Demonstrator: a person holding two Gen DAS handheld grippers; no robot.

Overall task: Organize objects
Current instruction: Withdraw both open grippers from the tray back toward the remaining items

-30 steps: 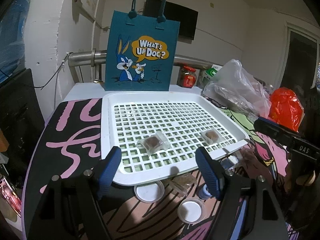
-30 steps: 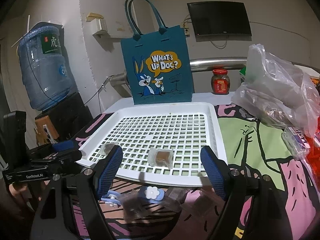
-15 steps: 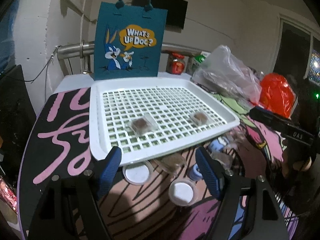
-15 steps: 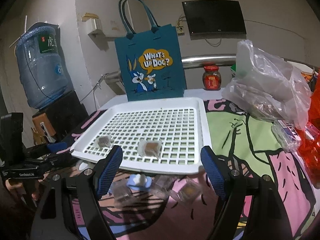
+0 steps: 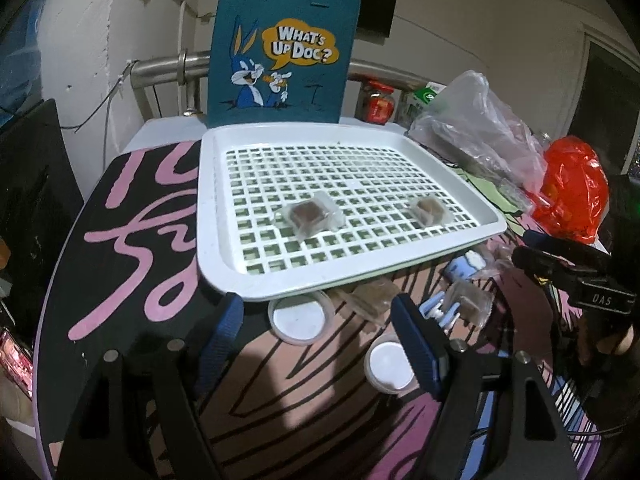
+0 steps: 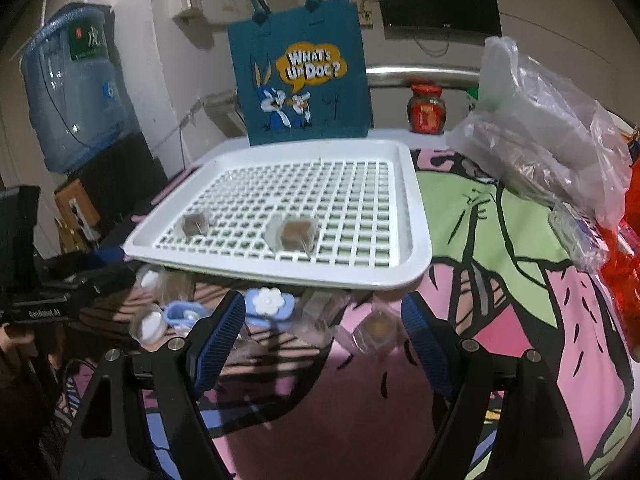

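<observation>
Both pairs of jaws stand spread and empty: our left gripper (image 5: 318,332) at the lower centre of its view, our right gripper (image 6: 323,330) likewise. Since a second ago both views have tipped downward, so the loose items in front of the white perforated plastic tray (image 5: 224,272) now sit higher and fuller in frame; we judge a pick from this cluster to be next. Between the left jaws lie a round white-lidded clear cup (image 5: 297,316) and a clear-wrapped brown square sweet (image 5: 374,298); between the right jaws lie a pale blue clip with a white flower (image 6: 269,303) and another wrapped sweet (image 6: 376,330). Two wrapped sweets (image 5: 310,216) already rest in the tray. The surface carries a pink, black and green cartoon cloth (image 6: 500,312); a teal felt tote bag (image 5: 282,56) stands behind the tray, against a pale wall.
</observation>
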